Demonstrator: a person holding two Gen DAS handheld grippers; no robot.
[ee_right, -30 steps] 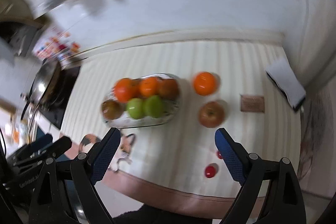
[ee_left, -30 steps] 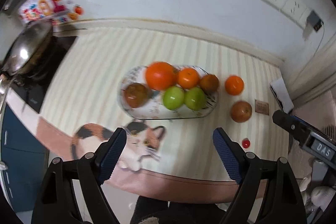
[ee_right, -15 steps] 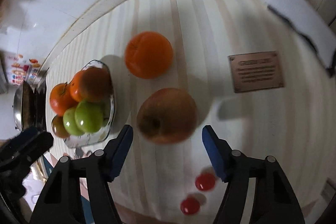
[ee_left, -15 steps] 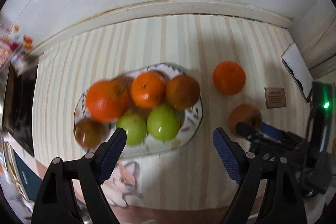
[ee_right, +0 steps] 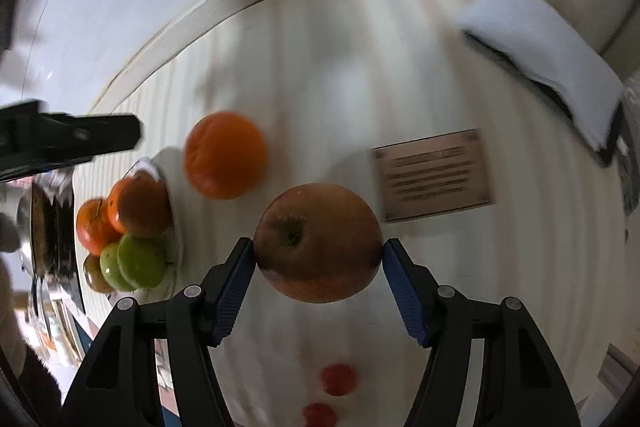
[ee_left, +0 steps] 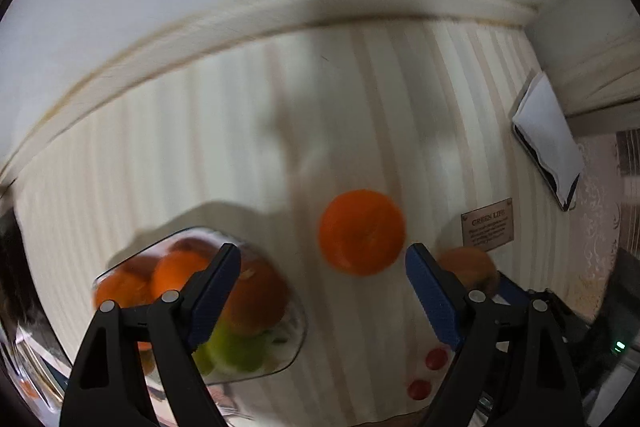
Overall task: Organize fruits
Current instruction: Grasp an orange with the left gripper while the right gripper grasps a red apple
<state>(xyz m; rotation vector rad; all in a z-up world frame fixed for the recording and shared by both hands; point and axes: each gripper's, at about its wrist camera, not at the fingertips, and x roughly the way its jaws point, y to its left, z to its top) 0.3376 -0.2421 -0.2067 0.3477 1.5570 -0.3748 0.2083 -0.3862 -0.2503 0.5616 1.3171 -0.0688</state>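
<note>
While the left gripper [ee_left: 322, 269] hangs wide open over the orange [ee_left: 361, 231], the right gripper [ee_right: 319, 259] clamps the apple [ee_right: 318, 243] beside that orange.

Both wrist cameras looked down close over the striped counter [ee_left: 224, 131] toward its back edge, sharing the loose orange [ee_left: 361, 231] [ee_right: 225, 155], fruit plate [ee_left: 298, 331] [ee_right: 176, 227] and brown plaque [ee_left: 487, 223] [ee_right: 431, 175].
</note>
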